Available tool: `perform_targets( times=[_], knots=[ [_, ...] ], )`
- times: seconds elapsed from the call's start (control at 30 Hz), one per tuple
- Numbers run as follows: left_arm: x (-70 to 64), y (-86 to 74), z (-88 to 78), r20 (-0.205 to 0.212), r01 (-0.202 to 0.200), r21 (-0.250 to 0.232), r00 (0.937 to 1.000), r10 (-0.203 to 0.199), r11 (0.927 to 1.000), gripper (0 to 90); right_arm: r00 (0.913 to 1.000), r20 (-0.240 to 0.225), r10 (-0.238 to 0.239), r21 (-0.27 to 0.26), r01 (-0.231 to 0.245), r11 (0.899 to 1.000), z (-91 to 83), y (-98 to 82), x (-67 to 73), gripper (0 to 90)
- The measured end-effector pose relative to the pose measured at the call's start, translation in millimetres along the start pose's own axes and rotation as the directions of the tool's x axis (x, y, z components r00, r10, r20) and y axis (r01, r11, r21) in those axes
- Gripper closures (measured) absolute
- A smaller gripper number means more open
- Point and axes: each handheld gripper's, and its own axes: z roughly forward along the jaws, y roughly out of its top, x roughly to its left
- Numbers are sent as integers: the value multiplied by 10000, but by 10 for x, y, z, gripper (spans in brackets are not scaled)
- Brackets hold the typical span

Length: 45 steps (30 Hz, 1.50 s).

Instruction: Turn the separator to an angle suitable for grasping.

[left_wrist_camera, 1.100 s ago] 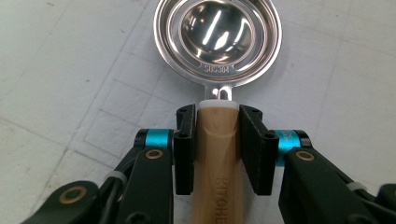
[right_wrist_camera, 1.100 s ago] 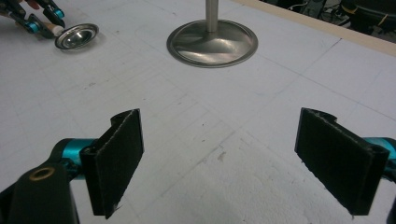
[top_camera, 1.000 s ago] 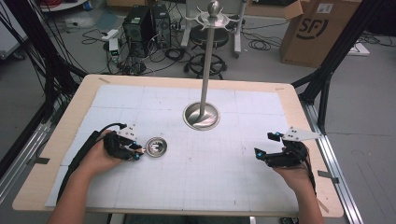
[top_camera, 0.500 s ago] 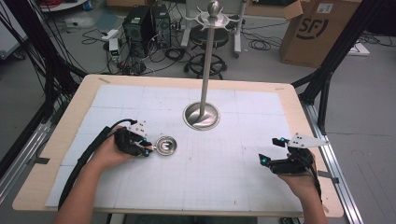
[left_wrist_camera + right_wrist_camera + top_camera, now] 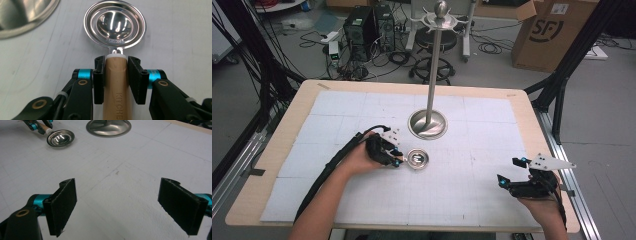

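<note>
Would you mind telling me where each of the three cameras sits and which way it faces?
High view: above the person's side of the table, looking forward and down; both forearms, left gripper and right gripper show.
Left gripper view: on the left gripper, looking along its jaws, shut on the wooden handle of a metal egg separator.
Right gripper view: on the right gripper, jaws wide apart, looking across the mat.
Shared: separator and stand base appear in all three.

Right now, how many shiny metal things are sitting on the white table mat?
2. A round-bowled metal utensil with a wooden handle lies near the mat's middle, its handle clamped in the left tool. The tall stand's round metal base sits just beyond it.
</note>
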Motion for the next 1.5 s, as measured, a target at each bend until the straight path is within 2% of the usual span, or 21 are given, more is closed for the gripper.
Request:
perform_targets(
  times=[0.1,0.2,0.3,0.33,0.37,0.4,0.47,0.53,0.6,0.67,0.8,0.83,0.87,0.97,1.03,1.07,1.1,1.2,1.37,1.5],
  knots=[
    [6,100,122,254,62,-171,9997,-57,9998,684,10000,60,-1,0,1,10000,-40,-39,1,143],
    [-3,196,251,472,22,-73,9989,-19,10000,684,9999,137,80,17,-81,10000,-92,-78,-1,143],
    [-29,237,321,441,-37,-70,9990,40,10000,679,9999,134,67,-63,-67,10000,-102,-84,-9,143],
    [-35,238,322,505,66,-151,9987,-59,9999,674,9999,120,101,-75,-100,9999,-105,-82,-9,143],
    [-37,238,312,515,126,-242,9986,-114,9996,585,9999,84,115,-98,-115,9999,-101,-77,-9,143],
    [-38,236,295,518,146,-249,9986,-133,9996,585,9999,84,115,-98,-115,9999,-101,-77,-9,143],
    [-59,223,257,512,225,-154,9985,-217,9996,528,10000,40,58,-77,-58,10000,-90,-64,-7,143],
    [-80,182,207,598,291,-18,9978,-289,9996,519,10000,18,60,-107,-60,9999,-83,-56,-7,143],
    [-94,124,159,477,229,-82,9986,-225,9997,508,10000,-24,-6,-166,6,9999,-64,-38,-16,143],
    [-98,36,114,470,443,-130,9979,-436,9989,503,10000,-98,7,-214,-10,9998,-37,-12,-17,143],
    [-107,-141,30,108,651,-44,9978,-650,9979,504,9994,-324,-125,-301,116,9995,73,63,-22,143],
    [-113,-179,11,-51,745,-107,9972,-745,9972,504,9991,-403,-99,-272,88,9996,108,87,-17,143],
    [-114,-212,-7,-119,798,-145,9967,-800,9967,505,9982,-543,-270,-236,257,9994,188,128,-7,143],
    [-114,-272,-28,-239,839,-377,9961,-848,9958,525,9971,-631,-430,-129,423,9990,256,158,17,143],
    [-137,-257,-24,-453,585,-258,9972,-596,9980,567,9960,-723,-529,-61,526,9986,304,185,46,143],
    [-143,-246,-22,-401,459,-263,9981,-469,9986,567,9960,-723,-529,-61,526,9986,304,185,46,143],
    [-153,-234,-16,-379,357,-245,9986,-366,9991,657,9957,-738,-553,-59,551,9985,300,188,51,143],
    [-168,-212,-1,-453,144,-250,9989,-155,9996,664,9963,-698,-508,-105,502,9987,282,181,45,143],
    [-171,-161,37,-233,84,-577,9997,-98,9983,673,9970,-648,-429,-105,423,9990,261,163,39,143],
    [-161,-51,108,-115,55,-780,9999,-64,9969,679,9971,-629,-417,36,420,9991,242,120,48,143]
  ],
)
